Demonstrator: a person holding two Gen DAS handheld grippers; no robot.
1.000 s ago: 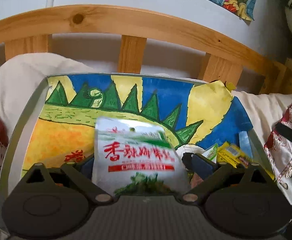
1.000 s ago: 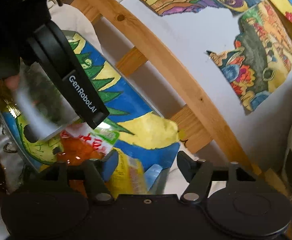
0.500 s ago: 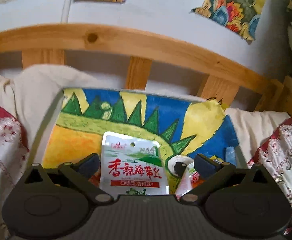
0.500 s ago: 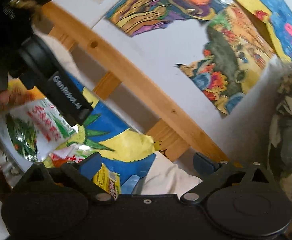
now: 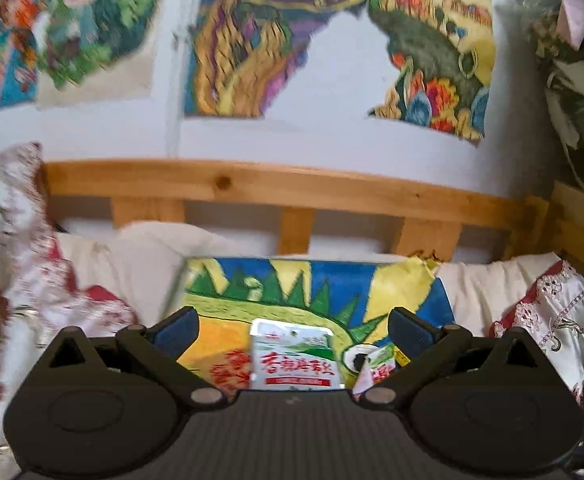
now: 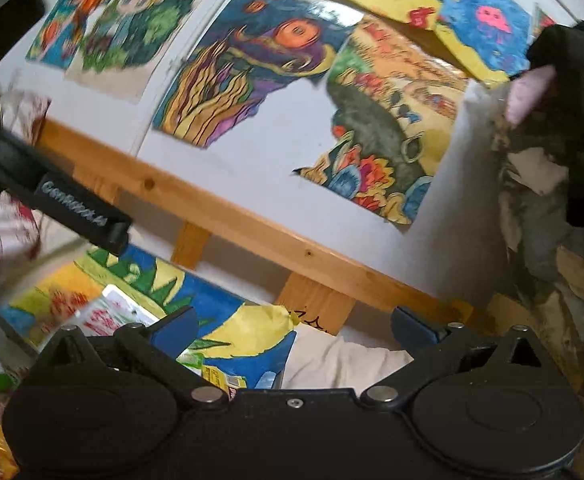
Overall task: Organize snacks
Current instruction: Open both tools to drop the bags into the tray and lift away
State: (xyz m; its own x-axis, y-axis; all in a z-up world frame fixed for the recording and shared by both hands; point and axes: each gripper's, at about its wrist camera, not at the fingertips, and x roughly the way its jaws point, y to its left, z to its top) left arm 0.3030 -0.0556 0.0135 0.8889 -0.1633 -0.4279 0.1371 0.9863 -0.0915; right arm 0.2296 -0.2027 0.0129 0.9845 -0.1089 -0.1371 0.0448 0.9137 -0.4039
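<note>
White seaweed snack packet [image 5: 294, 360] flat on painted tray [image 5: 332, 280], near centre. Left tool [image 5: 294, 322] apart, empty, above packet. Right tool [image 6: 294, 326] just opened wide, empty. Release step apparently finished; next probably fetch another snack.

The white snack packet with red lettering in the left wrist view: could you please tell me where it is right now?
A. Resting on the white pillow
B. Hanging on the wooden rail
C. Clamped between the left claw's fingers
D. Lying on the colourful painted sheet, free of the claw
D: the white snack packet lies flat on the painted sheet, and the left claw stands wide open without touching it.
</note>
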